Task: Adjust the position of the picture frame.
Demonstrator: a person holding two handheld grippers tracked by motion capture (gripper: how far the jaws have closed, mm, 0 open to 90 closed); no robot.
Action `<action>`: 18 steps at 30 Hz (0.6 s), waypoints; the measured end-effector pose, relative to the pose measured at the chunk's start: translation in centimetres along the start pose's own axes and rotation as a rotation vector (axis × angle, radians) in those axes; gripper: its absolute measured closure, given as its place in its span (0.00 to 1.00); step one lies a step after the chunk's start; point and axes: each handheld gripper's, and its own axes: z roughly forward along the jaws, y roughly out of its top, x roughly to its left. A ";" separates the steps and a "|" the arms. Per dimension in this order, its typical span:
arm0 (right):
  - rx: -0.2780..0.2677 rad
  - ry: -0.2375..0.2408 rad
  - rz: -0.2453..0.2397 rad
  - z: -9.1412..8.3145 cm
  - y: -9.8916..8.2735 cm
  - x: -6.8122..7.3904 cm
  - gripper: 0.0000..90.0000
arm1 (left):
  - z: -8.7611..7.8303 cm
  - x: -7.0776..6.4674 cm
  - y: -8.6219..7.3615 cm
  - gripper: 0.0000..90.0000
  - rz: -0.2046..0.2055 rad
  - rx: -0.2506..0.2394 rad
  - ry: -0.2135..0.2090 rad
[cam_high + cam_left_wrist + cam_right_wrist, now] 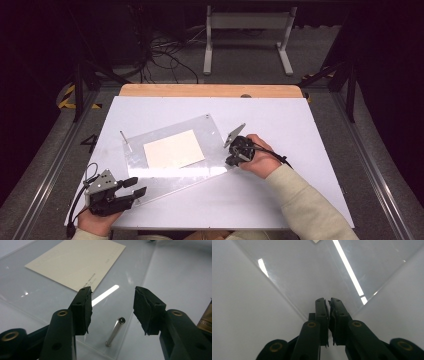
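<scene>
A clear acrylic sheet (170, 182) lies slantwise on the white table (280, 120), with a cream card (173, 149) at its middle. My left gripper (137, 185) sits at the sheet's near-left corner with its jaws open. In the left gripper view a short metal pin (115, 331) lies on the sheet (50, 297) below the gap of the left gripper (112, 290), untouched, and the card (75, 262) lies beyond. My right gripper (231, 159) is shut at the sheet's right corner. In the right gripper view the right gripper (328, 300) points at that corner of the sheet (312, 272).
A thin metal rod (123, 136) lies at the sheet's far-left corner. A wooden strip (210, 90) runs along the table's far edge. Beyond it stand a white frame (247, 35) and loose cables (165, 55) on the floor.
</scene>
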 end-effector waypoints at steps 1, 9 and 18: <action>0.004 0.013 -0.007 -0.1 -0.2 0.6 0.94 | -0.2 0.1 -0.2 0.55 -0.004 0.006 -0.005; 0.004 0.073 -0.047 -0.8 -1.8 5.0 0.94 | -1.0 0.2 -1.1 0.60 -0.013 0.052 0.014; -0.064 0.080 -0.020 -0.9 -3.0 6.1 0.94 | -0.9 -0.8 -1.0 0.94 0.069 0.124 0.071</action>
